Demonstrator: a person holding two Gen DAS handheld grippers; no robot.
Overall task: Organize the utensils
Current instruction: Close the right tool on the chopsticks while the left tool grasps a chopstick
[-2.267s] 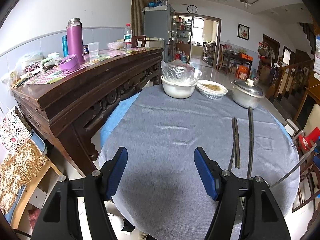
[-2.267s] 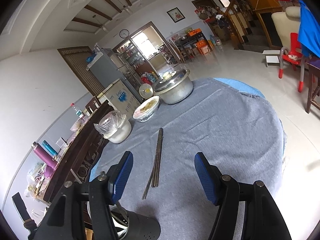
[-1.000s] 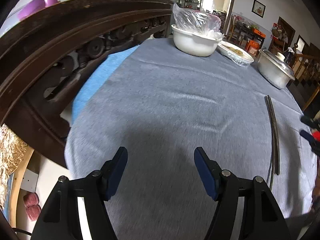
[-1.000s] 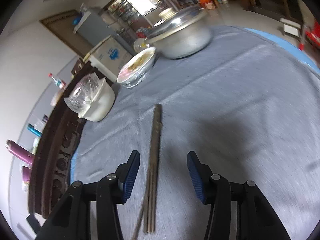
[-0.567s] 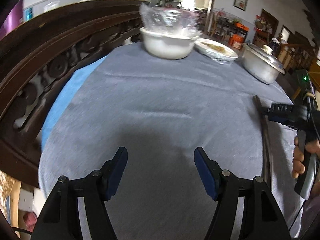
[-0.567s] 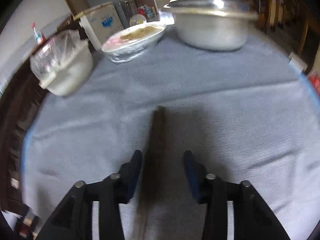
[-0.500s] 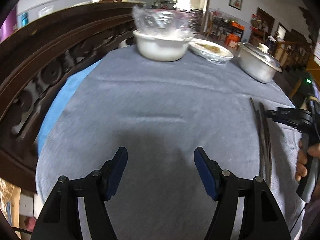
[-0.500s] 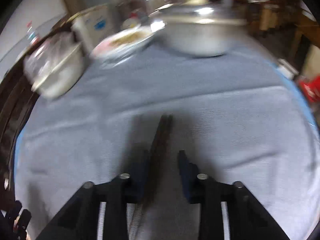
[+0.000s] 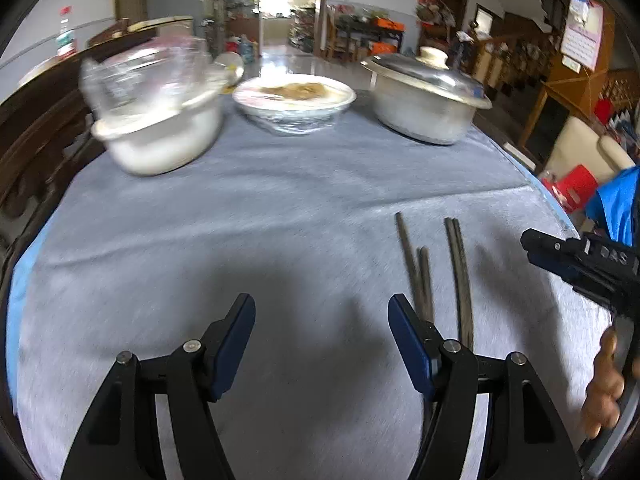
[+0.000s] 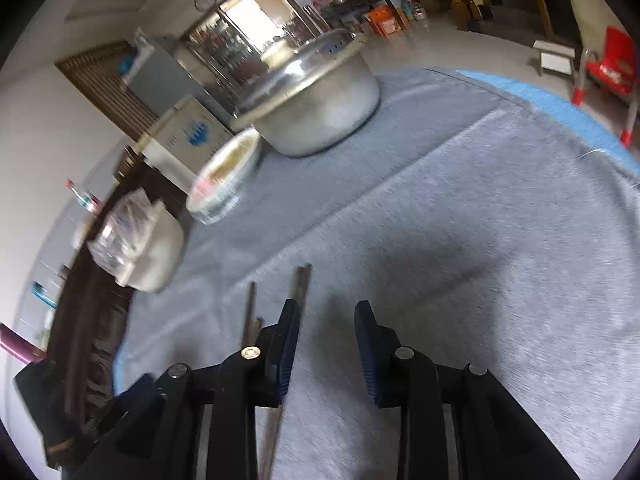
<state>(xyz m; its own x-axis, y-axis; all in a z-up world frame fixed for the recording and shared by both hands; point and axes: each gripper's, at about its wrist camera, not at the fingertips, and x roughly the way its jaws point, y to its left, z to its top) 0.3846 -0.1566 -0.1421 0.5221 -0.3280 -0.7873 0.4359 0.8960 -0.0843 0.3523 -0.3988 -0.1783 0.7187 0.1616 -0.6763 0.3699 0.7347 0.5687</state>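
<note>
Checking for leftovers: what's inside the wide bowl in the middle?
Through the plastic film, the bowl shows brownish food on top; anything beneath that layer is hidden.

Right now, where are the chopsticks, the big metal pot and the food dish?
chopsticks [image 9: 460, 264]: left wrist view, mid-shaft of right pair.
metal pot [image 9: 420, 114]: left wrist view, side wall.
food dish [image 9: 296, 114]: left wrist view, front wall.

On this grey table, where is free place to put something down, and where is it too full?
The grey cloth lies bare in the middle and near side, between the white bowl and the chopsticks. It is bare also right of the chopsticks, towards the blue edge. The far side is crowded: the white bowl, covered dish and metal pot stand in a row.
</note>
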